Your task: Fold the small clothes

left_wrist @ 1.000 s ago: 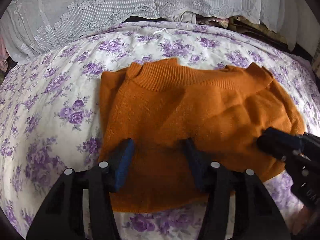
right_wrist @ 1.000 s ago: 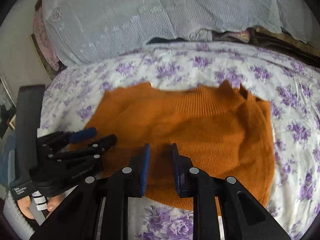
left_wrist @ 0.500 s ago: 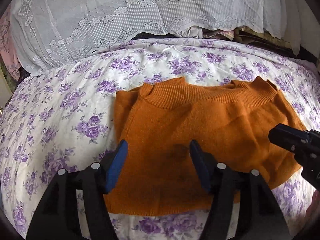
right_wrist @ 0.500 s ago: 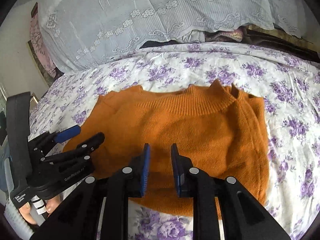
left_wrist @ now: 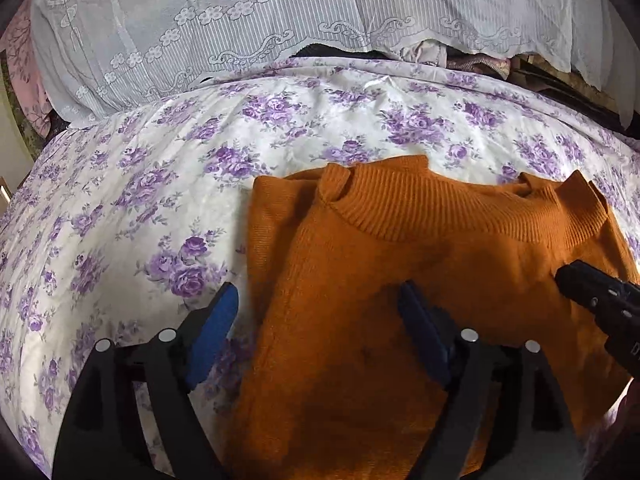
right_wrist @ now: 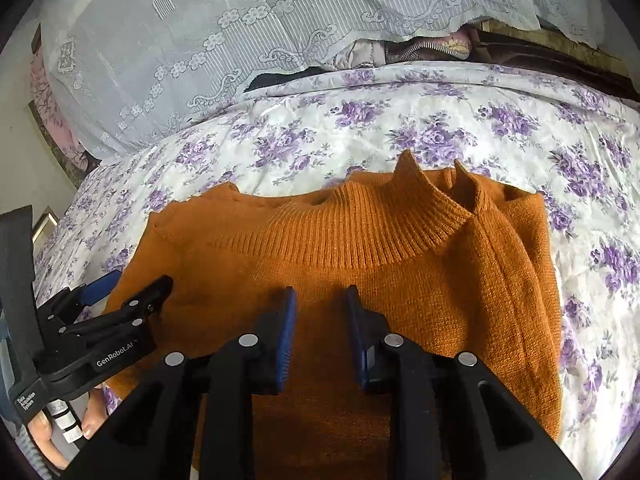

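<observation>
An orange knitted sweater (left_wrist: 420,264) lies folded on a bedspread (left_wrist: 132,216) printed with purple roses on white, its ribbed collar (left_wrist: 440,208) turned toward the far side of the bed and its body flattened into a rough rectangle. In the right wrist view the sweater's right side shows a long fold line running from the collar down toward the near hem, with a layer of knit tucked under along that edge. The left gripper (left_wrist: 316,320) hangs over the sweater's left edge with its jaws wide apart; they have just been opening, and nothing is pinched between them: one blue pad (left_wrist: 212,332) hovers over the bare bedspread just beside the sweater, the other over the orange knit. The right gripper (right_wrist: 320,320) hangs over the middle of the sweater, below the collar, its jaws only a little apart and having just eased open slightly, with a narrow strip of sweater showing in the gap and no cloth caught between the pads. From the right wrist view the left gripper appears at the sweater's left edge, held in a person's hand (right_wrist: 60,432) whose fingertips curl around its handle. Beyond the sweater, at the far edge of the bed, a white lace cloth (left_wrist: 240,28) drapes over a heap of bedding.
</observation>
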A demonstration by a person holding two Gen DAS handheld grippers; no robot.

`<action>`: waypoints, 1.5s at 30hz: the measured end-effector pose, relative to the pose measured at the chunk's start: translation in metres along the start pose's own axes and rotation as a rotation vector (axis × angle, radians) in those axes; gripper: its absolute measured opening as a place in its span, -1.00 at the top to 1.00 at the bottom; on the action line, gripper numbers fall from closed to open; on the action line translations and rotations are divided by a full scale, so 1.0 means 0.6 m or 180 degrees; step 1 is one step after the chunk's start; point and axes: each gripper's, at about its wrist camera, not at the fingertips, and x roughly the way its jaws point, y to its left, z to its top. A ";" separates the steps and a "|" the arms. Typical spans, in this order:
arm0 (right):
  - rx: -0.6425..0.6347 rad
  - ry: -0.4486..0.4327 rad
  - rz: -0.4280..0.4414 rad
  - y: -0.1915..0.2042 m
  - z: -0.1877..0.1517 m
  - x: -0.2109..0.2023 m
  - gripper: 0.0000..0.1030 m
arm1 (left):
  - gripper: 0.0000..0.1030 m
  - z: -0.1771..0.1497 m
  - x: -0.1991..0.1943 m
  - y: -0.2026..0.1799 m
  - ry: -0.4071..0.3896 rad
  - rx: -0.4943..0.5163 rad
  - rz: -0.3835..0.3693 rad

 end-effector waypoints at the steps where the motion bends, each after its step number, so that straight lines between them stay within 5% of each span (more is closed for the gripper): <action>1: -0.0003 -0.0004 0.0005 0.000 0.000 -0.001 0.48 | -0.56 -0.001 -0.001 -0.001 -0.0007 0.0007 0.0010; 15: -0.0113 -0.0460 0.0001 0.027 -0.046 -0.111 0.33 | -0.55 -0.001 -0.053 0.024 -0.0191 -0.0147 -0.0099; 19: -0.0327 -0.0288 -0.0056 0.050 -0.064 -0.095 0.23 | -0.55 -0.003 -0.056 0.019 -0.0205 -0.0106 -0.0105; 22: -0.0262 0.0077 -0.0082 0.043 -0.069 -0.054 0.17 | -0.58 -0.013 -0.008 0.004 0.0092 0.0058 0.0028; 32: -0.0232 0.0031 0.0020 0.041 -0.073 -0.059 0.07 | -0.72 -0.012 -0.006 0.017 0.0122 -0.0092 -0.0016; 40: 0.0065 -0.0335 -0.0052 0.032 0.003 -0.066 0.08 | -0.71 0.046 -0.042 0.042 -0.0134 -0.0214 -0.0225; 45: 0.0306 -0.0050 -0.0193 -0.006 0.014 0.011 0.17 | -0.76 0.031 0.049 0.060 0.0381 -0.0291 -0.0099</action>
